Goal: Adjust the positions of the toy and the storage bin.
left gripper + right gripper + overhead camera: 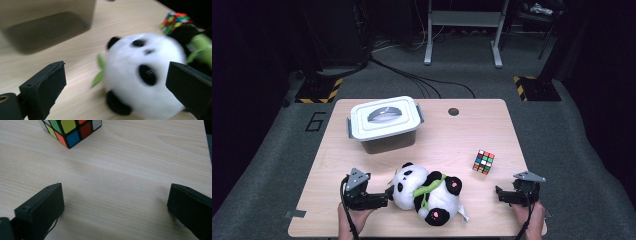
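Observation:
A plush panda with a green bamboo sprig lies on its back near the front of the wooden table. My left gripper is just left of its head, pointing at it. In the left gripper view the jaws stand wide apart, and the blurred panda head sits ahead between them, not pressed by either. A colourful puzzle cube rests on the right half of the table. My right gripper is open near the front right edge, with bare wood between its jaws and the cube ahead.
A lidded plastic box with a grey handle stands at the back left of the table. A round cable hole is at the back centre. Cables and stand legs lie on the floor beyond.

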`<action>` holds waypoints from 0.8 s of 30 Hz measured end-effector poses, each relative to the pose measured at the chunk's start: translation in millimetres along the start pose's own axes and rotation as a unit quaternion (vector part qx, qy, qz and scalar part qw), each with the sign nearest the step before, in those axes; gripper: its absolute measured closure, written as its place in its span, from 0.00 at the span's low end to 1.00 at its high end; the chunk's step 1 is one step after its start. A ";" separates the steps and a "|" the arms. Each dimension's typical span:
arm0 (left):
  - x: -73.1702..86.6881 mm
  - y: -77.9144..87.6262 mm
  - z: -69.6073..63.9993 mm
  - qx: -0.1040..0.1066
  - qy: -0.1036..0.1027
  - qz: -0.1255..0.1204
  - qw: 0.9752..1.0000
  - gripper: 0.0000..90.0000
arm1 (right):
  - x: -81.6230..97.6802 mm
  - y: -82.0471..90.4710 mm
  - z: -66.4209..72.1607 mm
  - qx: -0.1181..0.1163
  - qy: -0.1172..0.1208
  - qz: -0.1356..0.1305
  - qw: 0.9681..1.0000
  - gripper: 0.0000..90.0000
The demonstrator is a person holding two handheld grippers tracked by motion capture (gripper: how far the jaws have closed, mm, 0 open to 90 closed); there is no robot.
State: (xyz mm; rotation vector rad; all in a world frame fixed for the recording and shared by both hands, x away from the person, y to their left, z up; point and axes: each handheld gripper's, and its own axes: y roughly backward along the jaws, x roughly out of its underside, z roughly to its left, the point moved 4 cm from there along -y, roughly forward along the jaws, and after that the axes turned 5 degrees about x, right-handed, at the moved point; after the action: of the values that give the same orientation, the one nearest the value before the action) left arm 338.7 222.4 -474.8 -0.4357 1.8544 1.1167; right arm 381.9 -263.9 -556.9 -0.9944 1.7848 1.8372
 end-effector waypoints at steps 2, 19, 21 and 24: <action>9.0 -2.7 12.4 -0.022 0.006 0.017 1.000 0.00 | -0.1 0.0 0.1 0.000 -0.001 0.000 1.000 0.00; 64.1 -34.7 67.6 -0.114 0.005 0.088 0.990 0.00 | -3.3 -0.7 0.2 -0.011 0.005 0.013 1.000 0.00; 63.8 -35.0 68.0 -0.115 0.000 0.089 0.989 0.00 | -6.9 -0.8 2.1 -0.021 0.014 0.015 1.000 0.00; 64.0 -35.2 69.0 -0.109 0.006 0.090 0.990 0.00 | -17.9 0.6 7.6 -0.035 0.033 0.006 0.999 0.00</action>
State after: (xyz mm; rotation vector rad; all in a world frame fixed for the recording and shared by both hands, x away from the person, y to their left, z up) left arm 363.8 270.5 -559.4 -0.4060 1.8160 1.4512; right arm 391.8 -253.1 -544.2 -1.0833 1.7790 1.9061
